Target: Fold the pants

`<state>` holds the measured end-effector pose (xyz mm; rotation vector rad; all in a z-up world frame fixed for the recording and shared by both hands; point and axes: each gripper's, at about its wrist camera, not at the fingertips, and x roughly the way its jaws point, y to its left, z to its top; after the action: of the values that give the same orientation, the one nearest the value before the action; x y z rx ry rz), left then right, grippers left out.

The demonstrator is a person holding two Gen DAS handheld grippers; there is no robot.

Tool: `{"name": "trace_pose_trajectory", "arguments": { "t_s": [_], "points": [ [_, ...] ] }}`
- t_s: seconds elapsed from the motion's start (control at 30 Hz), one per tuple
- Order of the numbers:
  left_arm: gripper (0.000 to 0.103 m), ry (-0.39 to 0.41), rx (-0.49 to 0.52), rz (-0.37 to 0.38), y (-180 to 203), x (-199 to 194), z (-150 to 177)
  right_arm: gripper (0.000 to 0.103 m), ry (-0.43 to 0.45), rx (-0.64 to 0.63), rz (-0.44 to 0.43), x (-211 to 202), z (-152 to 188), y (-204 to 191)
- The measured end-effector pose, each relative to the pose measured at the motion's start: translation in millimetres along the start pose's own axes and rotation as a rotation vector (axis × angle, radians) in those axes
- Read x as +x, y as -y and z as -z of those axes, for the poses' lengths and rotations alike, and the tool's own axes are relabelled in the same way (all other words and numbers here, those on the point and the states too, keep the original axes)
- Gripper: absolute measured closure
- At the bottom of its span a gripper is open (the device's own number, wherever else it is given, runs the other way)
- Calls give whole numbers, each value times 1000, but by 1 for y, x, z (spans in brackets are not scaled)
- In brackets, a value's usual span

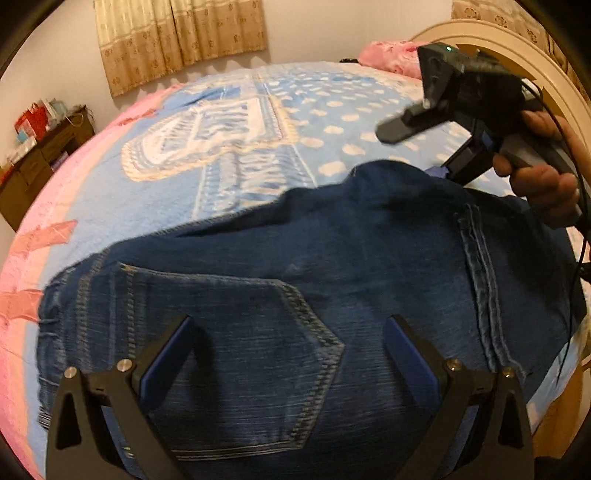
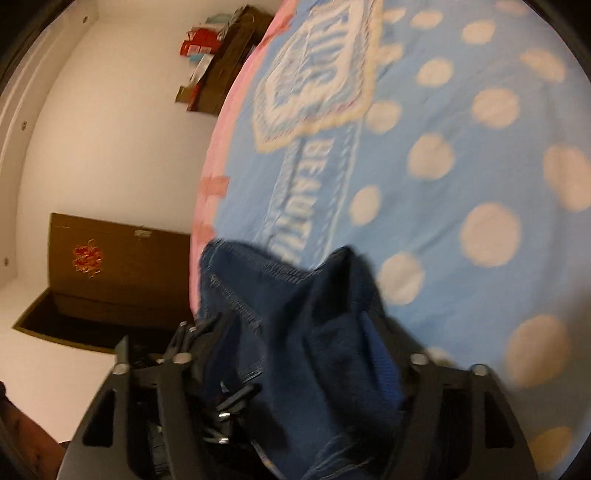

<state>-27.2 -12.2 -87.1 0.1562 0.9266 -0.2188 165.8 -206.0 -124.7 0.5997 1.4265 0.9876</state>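
Jeans (image 1: 332,258) lie partly folded on the bed (image 1: 240,122); left hand-held gripper (image 1: 291,347) gapes empty, right hand-held gripper (image 2: 295,354) loosely straddles denim.

The pants (image 1: 295,258) are dark blue denim, matt, with a coarse streaky weave and thick pale topstitching round the pocket. The blanket (image 1: 221,155) under them looks like soft fuzzy fleece, napped, no shine at all. The left gripper (image 1: 288,354) is matt black plastic with small shiny metal screw heads, and the blue pads (image 1: 166,354) look smooth. The dresser (image 1: 40,162) is dark wood, dull finish. The curtains (image 1: 177,33) are thin patterned cloth.
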Motion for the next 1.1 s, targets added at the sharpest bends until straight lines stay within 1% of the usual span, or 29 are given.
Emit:
{"name": "trace_pose_trajectory", "arguments": {
  "t_s": [0.03,0.17,0.2,0.23,0.27,0.33,0.4,0.43,0.5,0.57,0.67,0.7,0.73,0.77,0.8,0.83,0.87,0.9,0.93,0.97,1.0,1.03,1.07,1.1],
  "points": [
    [0,-7,3,-2,3,3,0,26,-16,-7,-13,3,1,-4],
    [0,-18,17,-16,10,7,3,26,-19,-14,-69,0,6,-9],
    [0,-17,16,-13,10,6,3,26,-26,-25,-72,-2,8,-10],
    [0,-17,13,-12,10,6,3,26,-38,-41,-63,-2,10,-11],
    [0,-18,11,-13,10,6,3,26,-50,-50,-18,-1,11,-10],
    [0,-18,9,-16,9,7,4,26,-46,-29,34,-2,7,-2],
    [0,-14,5,-22,11,7,5,26,-50,16,36,0,-1,11],
    [0,-14,4,-25,11,8,4,26,-56,33,20,1,-4,14],
    [0,-12,6,-31,11,9,4,26,-82,56,-83,11,-13,13],
    [0,-12,8,-33,12,9,5,24,-113,53,-141,23,-21,8],
    [0,-9,1,-29,10,11,4,18,-119,71,-127,42,-32,6],
    [0,-8,0,-29,10,12,4,18,-93,77,-126,41,-35,7],
    [0,-6,-1,-29,10,12,5,18,-40,78,-146,37,-39,6],
    [0,-5,0,-29,10,12,5,18,40,82,-202,26,-41,7],
    [0,-3,0,-30,10,13,6,18,79,95,-244,20,-42,8],
    [0,0,2,-32,11,14,7,18,162,125,-330,7,-42,13],
    [0,3,3,-33,12,15,8,19,220,141,-386,-2,-42,17],
    [0,5,3,-33,12,15,8,19,266,155,-425,-11,-44,19],
    [0,7,2,-32,12,15,9,19,292,160,-431,-16,-47,18],
    [0,7,0,-30,10,15,8,19,300,162,-421,-19,-48,18],
    [0,7,-2,-29,10,15,8,19,290,166,-392,-19,-48,18],
    [0,8,-2,-27,10,15,9,19,255,171,-328,-16,-49,16],
    [0,10,-3,-25,9,14,10,18,207,165,-229,-11,-48,14],
    [0,11,-4,-24,8,13,10,18,175,161,-164,-8,-46,13]
  ]
}}
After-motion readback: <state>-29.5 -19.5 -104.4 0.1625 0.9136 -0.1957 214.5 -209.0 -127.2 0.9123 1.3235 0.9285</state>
